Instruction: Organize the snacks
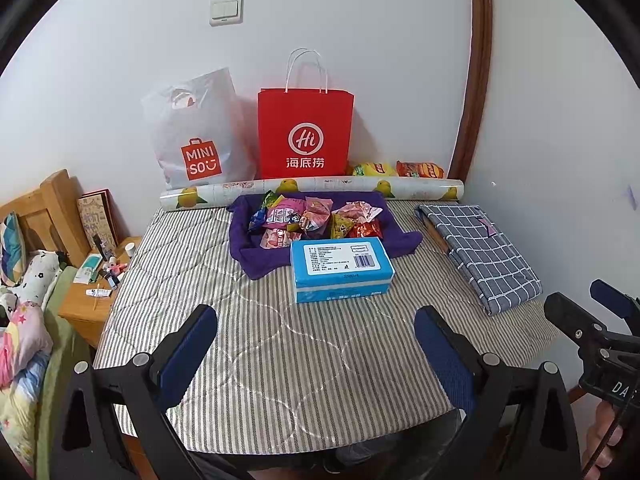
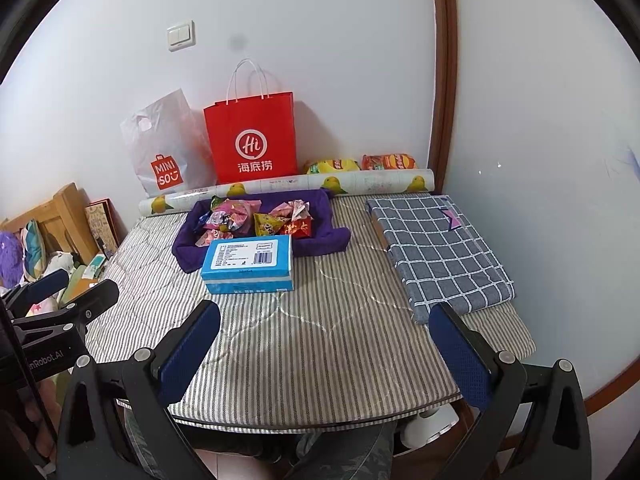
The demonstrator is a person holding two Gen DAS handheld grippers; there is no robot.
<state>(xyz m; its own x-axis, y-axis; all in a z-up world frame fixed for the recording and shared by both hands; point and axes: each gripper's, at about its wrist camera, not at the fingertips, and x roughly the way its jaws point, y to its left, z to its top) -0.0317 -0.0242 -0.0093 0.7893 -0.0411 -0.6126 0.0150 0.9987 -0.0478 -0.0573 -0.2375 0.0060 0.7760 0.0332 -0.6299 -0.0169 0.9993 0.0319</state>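
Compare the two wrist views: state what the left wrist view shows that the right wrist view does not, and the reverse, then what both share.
Only the left wrist view shows the wooden bedside table with its small bottles.

Only the right wrist view shows a purple plush toy at the left edge.

Both share the blue tissue box, the snack pile on purple cloth, the red paper bag and the checked cloth. The left tool and right tool are both open.

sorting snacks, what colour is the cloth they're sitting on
Purple cloth, clearest in the left wrist view.
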